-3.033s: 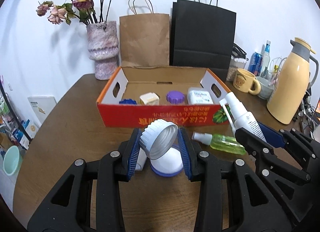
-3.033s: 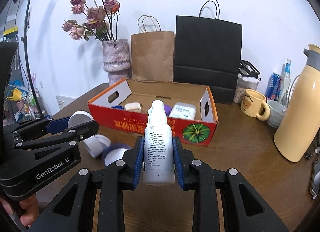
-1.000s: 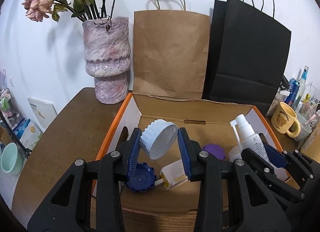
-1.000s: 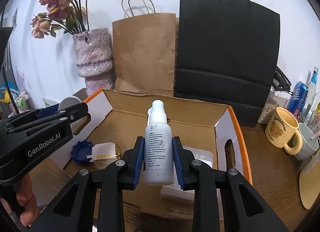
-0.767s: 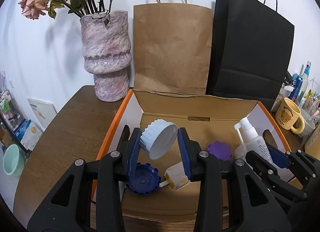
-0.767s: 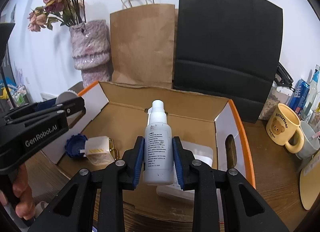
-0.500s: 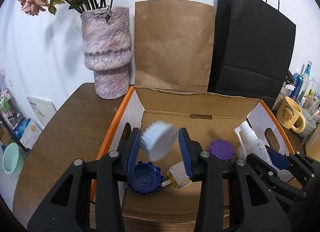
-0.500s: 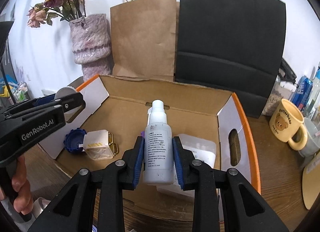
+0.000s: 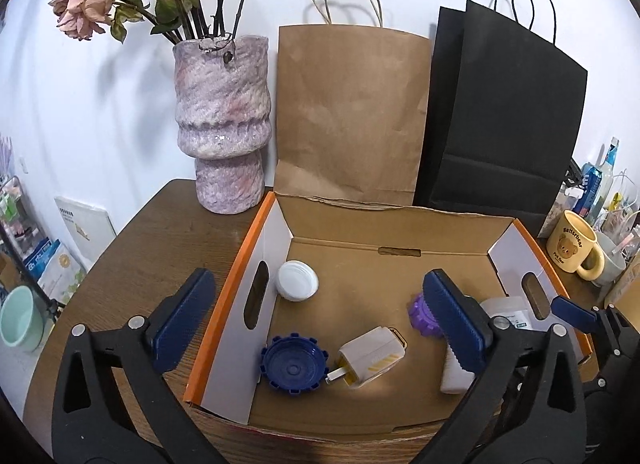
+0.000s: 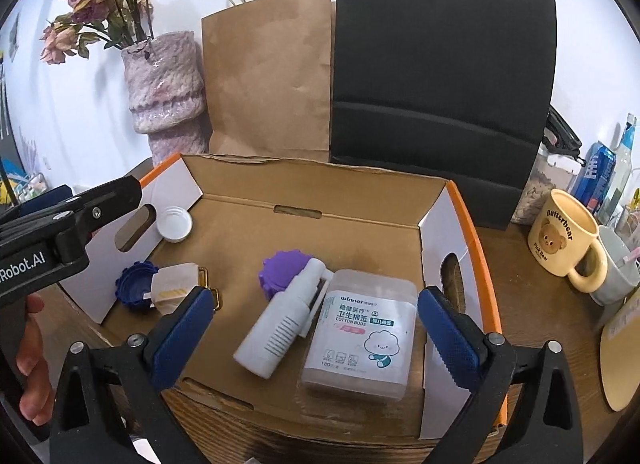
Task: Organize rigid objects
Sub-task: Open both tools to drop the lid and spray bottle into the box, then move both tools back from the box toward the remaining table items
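Progress: well along, by the look of it. Cardboard box point(image 10: 472, 248) on desk point(image 9: 160, 232) now holds six items. White cap point(image 9: 298, 280) at box's far-left corner, by the handle slot. Blue cap point(image 9: 294, 360) at box's near-left, cream plug-like block point(image 9: 370, 356) touching it on the right. Purple cap point(image 10: 280, 270) mid-box; white spray bottle point(image 10: 284, 324) lying tilted, nozzle end against purple cap, body touching cotton-bud box point(image 10: 360, 328) at box's right.

Left hand-held gripper point(image 9: 316, 320): jaws opening, spread wide, nothing between pads, poised over box's left half. Right hand-held gripper point(image 10: 314, 332): jaws opening, wide, pads clear of bottle and cotton-bud box though both lie between them in view.

Left to do: can't tell; no loose items seen on visible desk near box's front, but near edge is hidden.

Surroundings: dark wood desk, white wall. Behind box: mottled pink vase point(image 9: 222, 120) w/ dried roses, brown paper bag point(image 9: 352, 112), black paper bag point(image 9: 508, 132). Right of box: yellow bear mug point(image 10: 564, 238), drink can, clutter. Person's fingers point(image 10: 30, 364) visible at far left.
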`<action>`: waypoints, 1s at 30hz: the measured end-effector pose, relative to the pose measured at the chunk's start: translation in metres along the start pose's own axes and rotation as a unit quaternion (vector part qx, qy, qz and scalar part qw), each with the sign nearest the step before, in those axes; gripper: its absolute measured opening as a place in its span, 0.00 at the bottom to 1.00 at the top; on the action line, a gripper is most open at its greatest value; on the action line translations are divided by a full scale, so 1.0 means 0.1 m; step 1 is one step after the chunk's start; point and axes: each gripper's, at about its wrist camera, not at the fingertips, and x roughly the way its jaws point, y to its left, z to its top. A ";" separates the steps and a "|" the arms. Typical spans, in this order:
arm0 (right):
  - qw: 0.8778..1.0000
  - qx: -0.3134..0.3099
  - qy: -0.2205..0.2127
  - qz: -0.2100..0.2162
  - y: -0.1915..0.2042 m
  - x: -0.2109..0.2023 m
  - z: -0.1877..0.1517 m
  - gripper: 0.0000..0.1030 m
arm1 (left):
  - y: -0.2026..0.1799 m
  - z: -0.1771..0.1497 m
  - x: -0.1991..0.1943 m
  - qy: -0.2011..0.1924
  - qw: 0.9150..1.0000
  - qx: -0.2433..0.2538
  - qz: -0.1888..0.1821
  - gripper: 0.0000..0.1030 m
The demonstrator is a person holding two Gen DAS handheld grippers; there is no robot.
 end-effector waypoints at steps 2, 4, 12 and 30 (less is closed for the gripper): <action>1.000 -0.002 -0.001 0.001 0.01 -0.01 0.00 1.00 | 0.00 0.00 0.00 0.001 1.000 -0.002 0.000 1.00; 1.000 -0.004 -0.002 0.000 0.02 -0.02 0.00 1.00 | 0.01 0.00 0.00 0.001 1.000 -0.003 0.000 1.00; 1.000 -0.007 -0.008 0.002 0.02 -0.07 0.00 1.00 | 0.02 0.00 -0.02 0.001 1.000 -0.006 0.000 1.00; 0.999 -0.025 -0.021 0.004 0.04 -0.31 -0.10 1.00 | 0.01 -0.06 -0.31 -0.018 1.000 -0.001 -0.003 1.00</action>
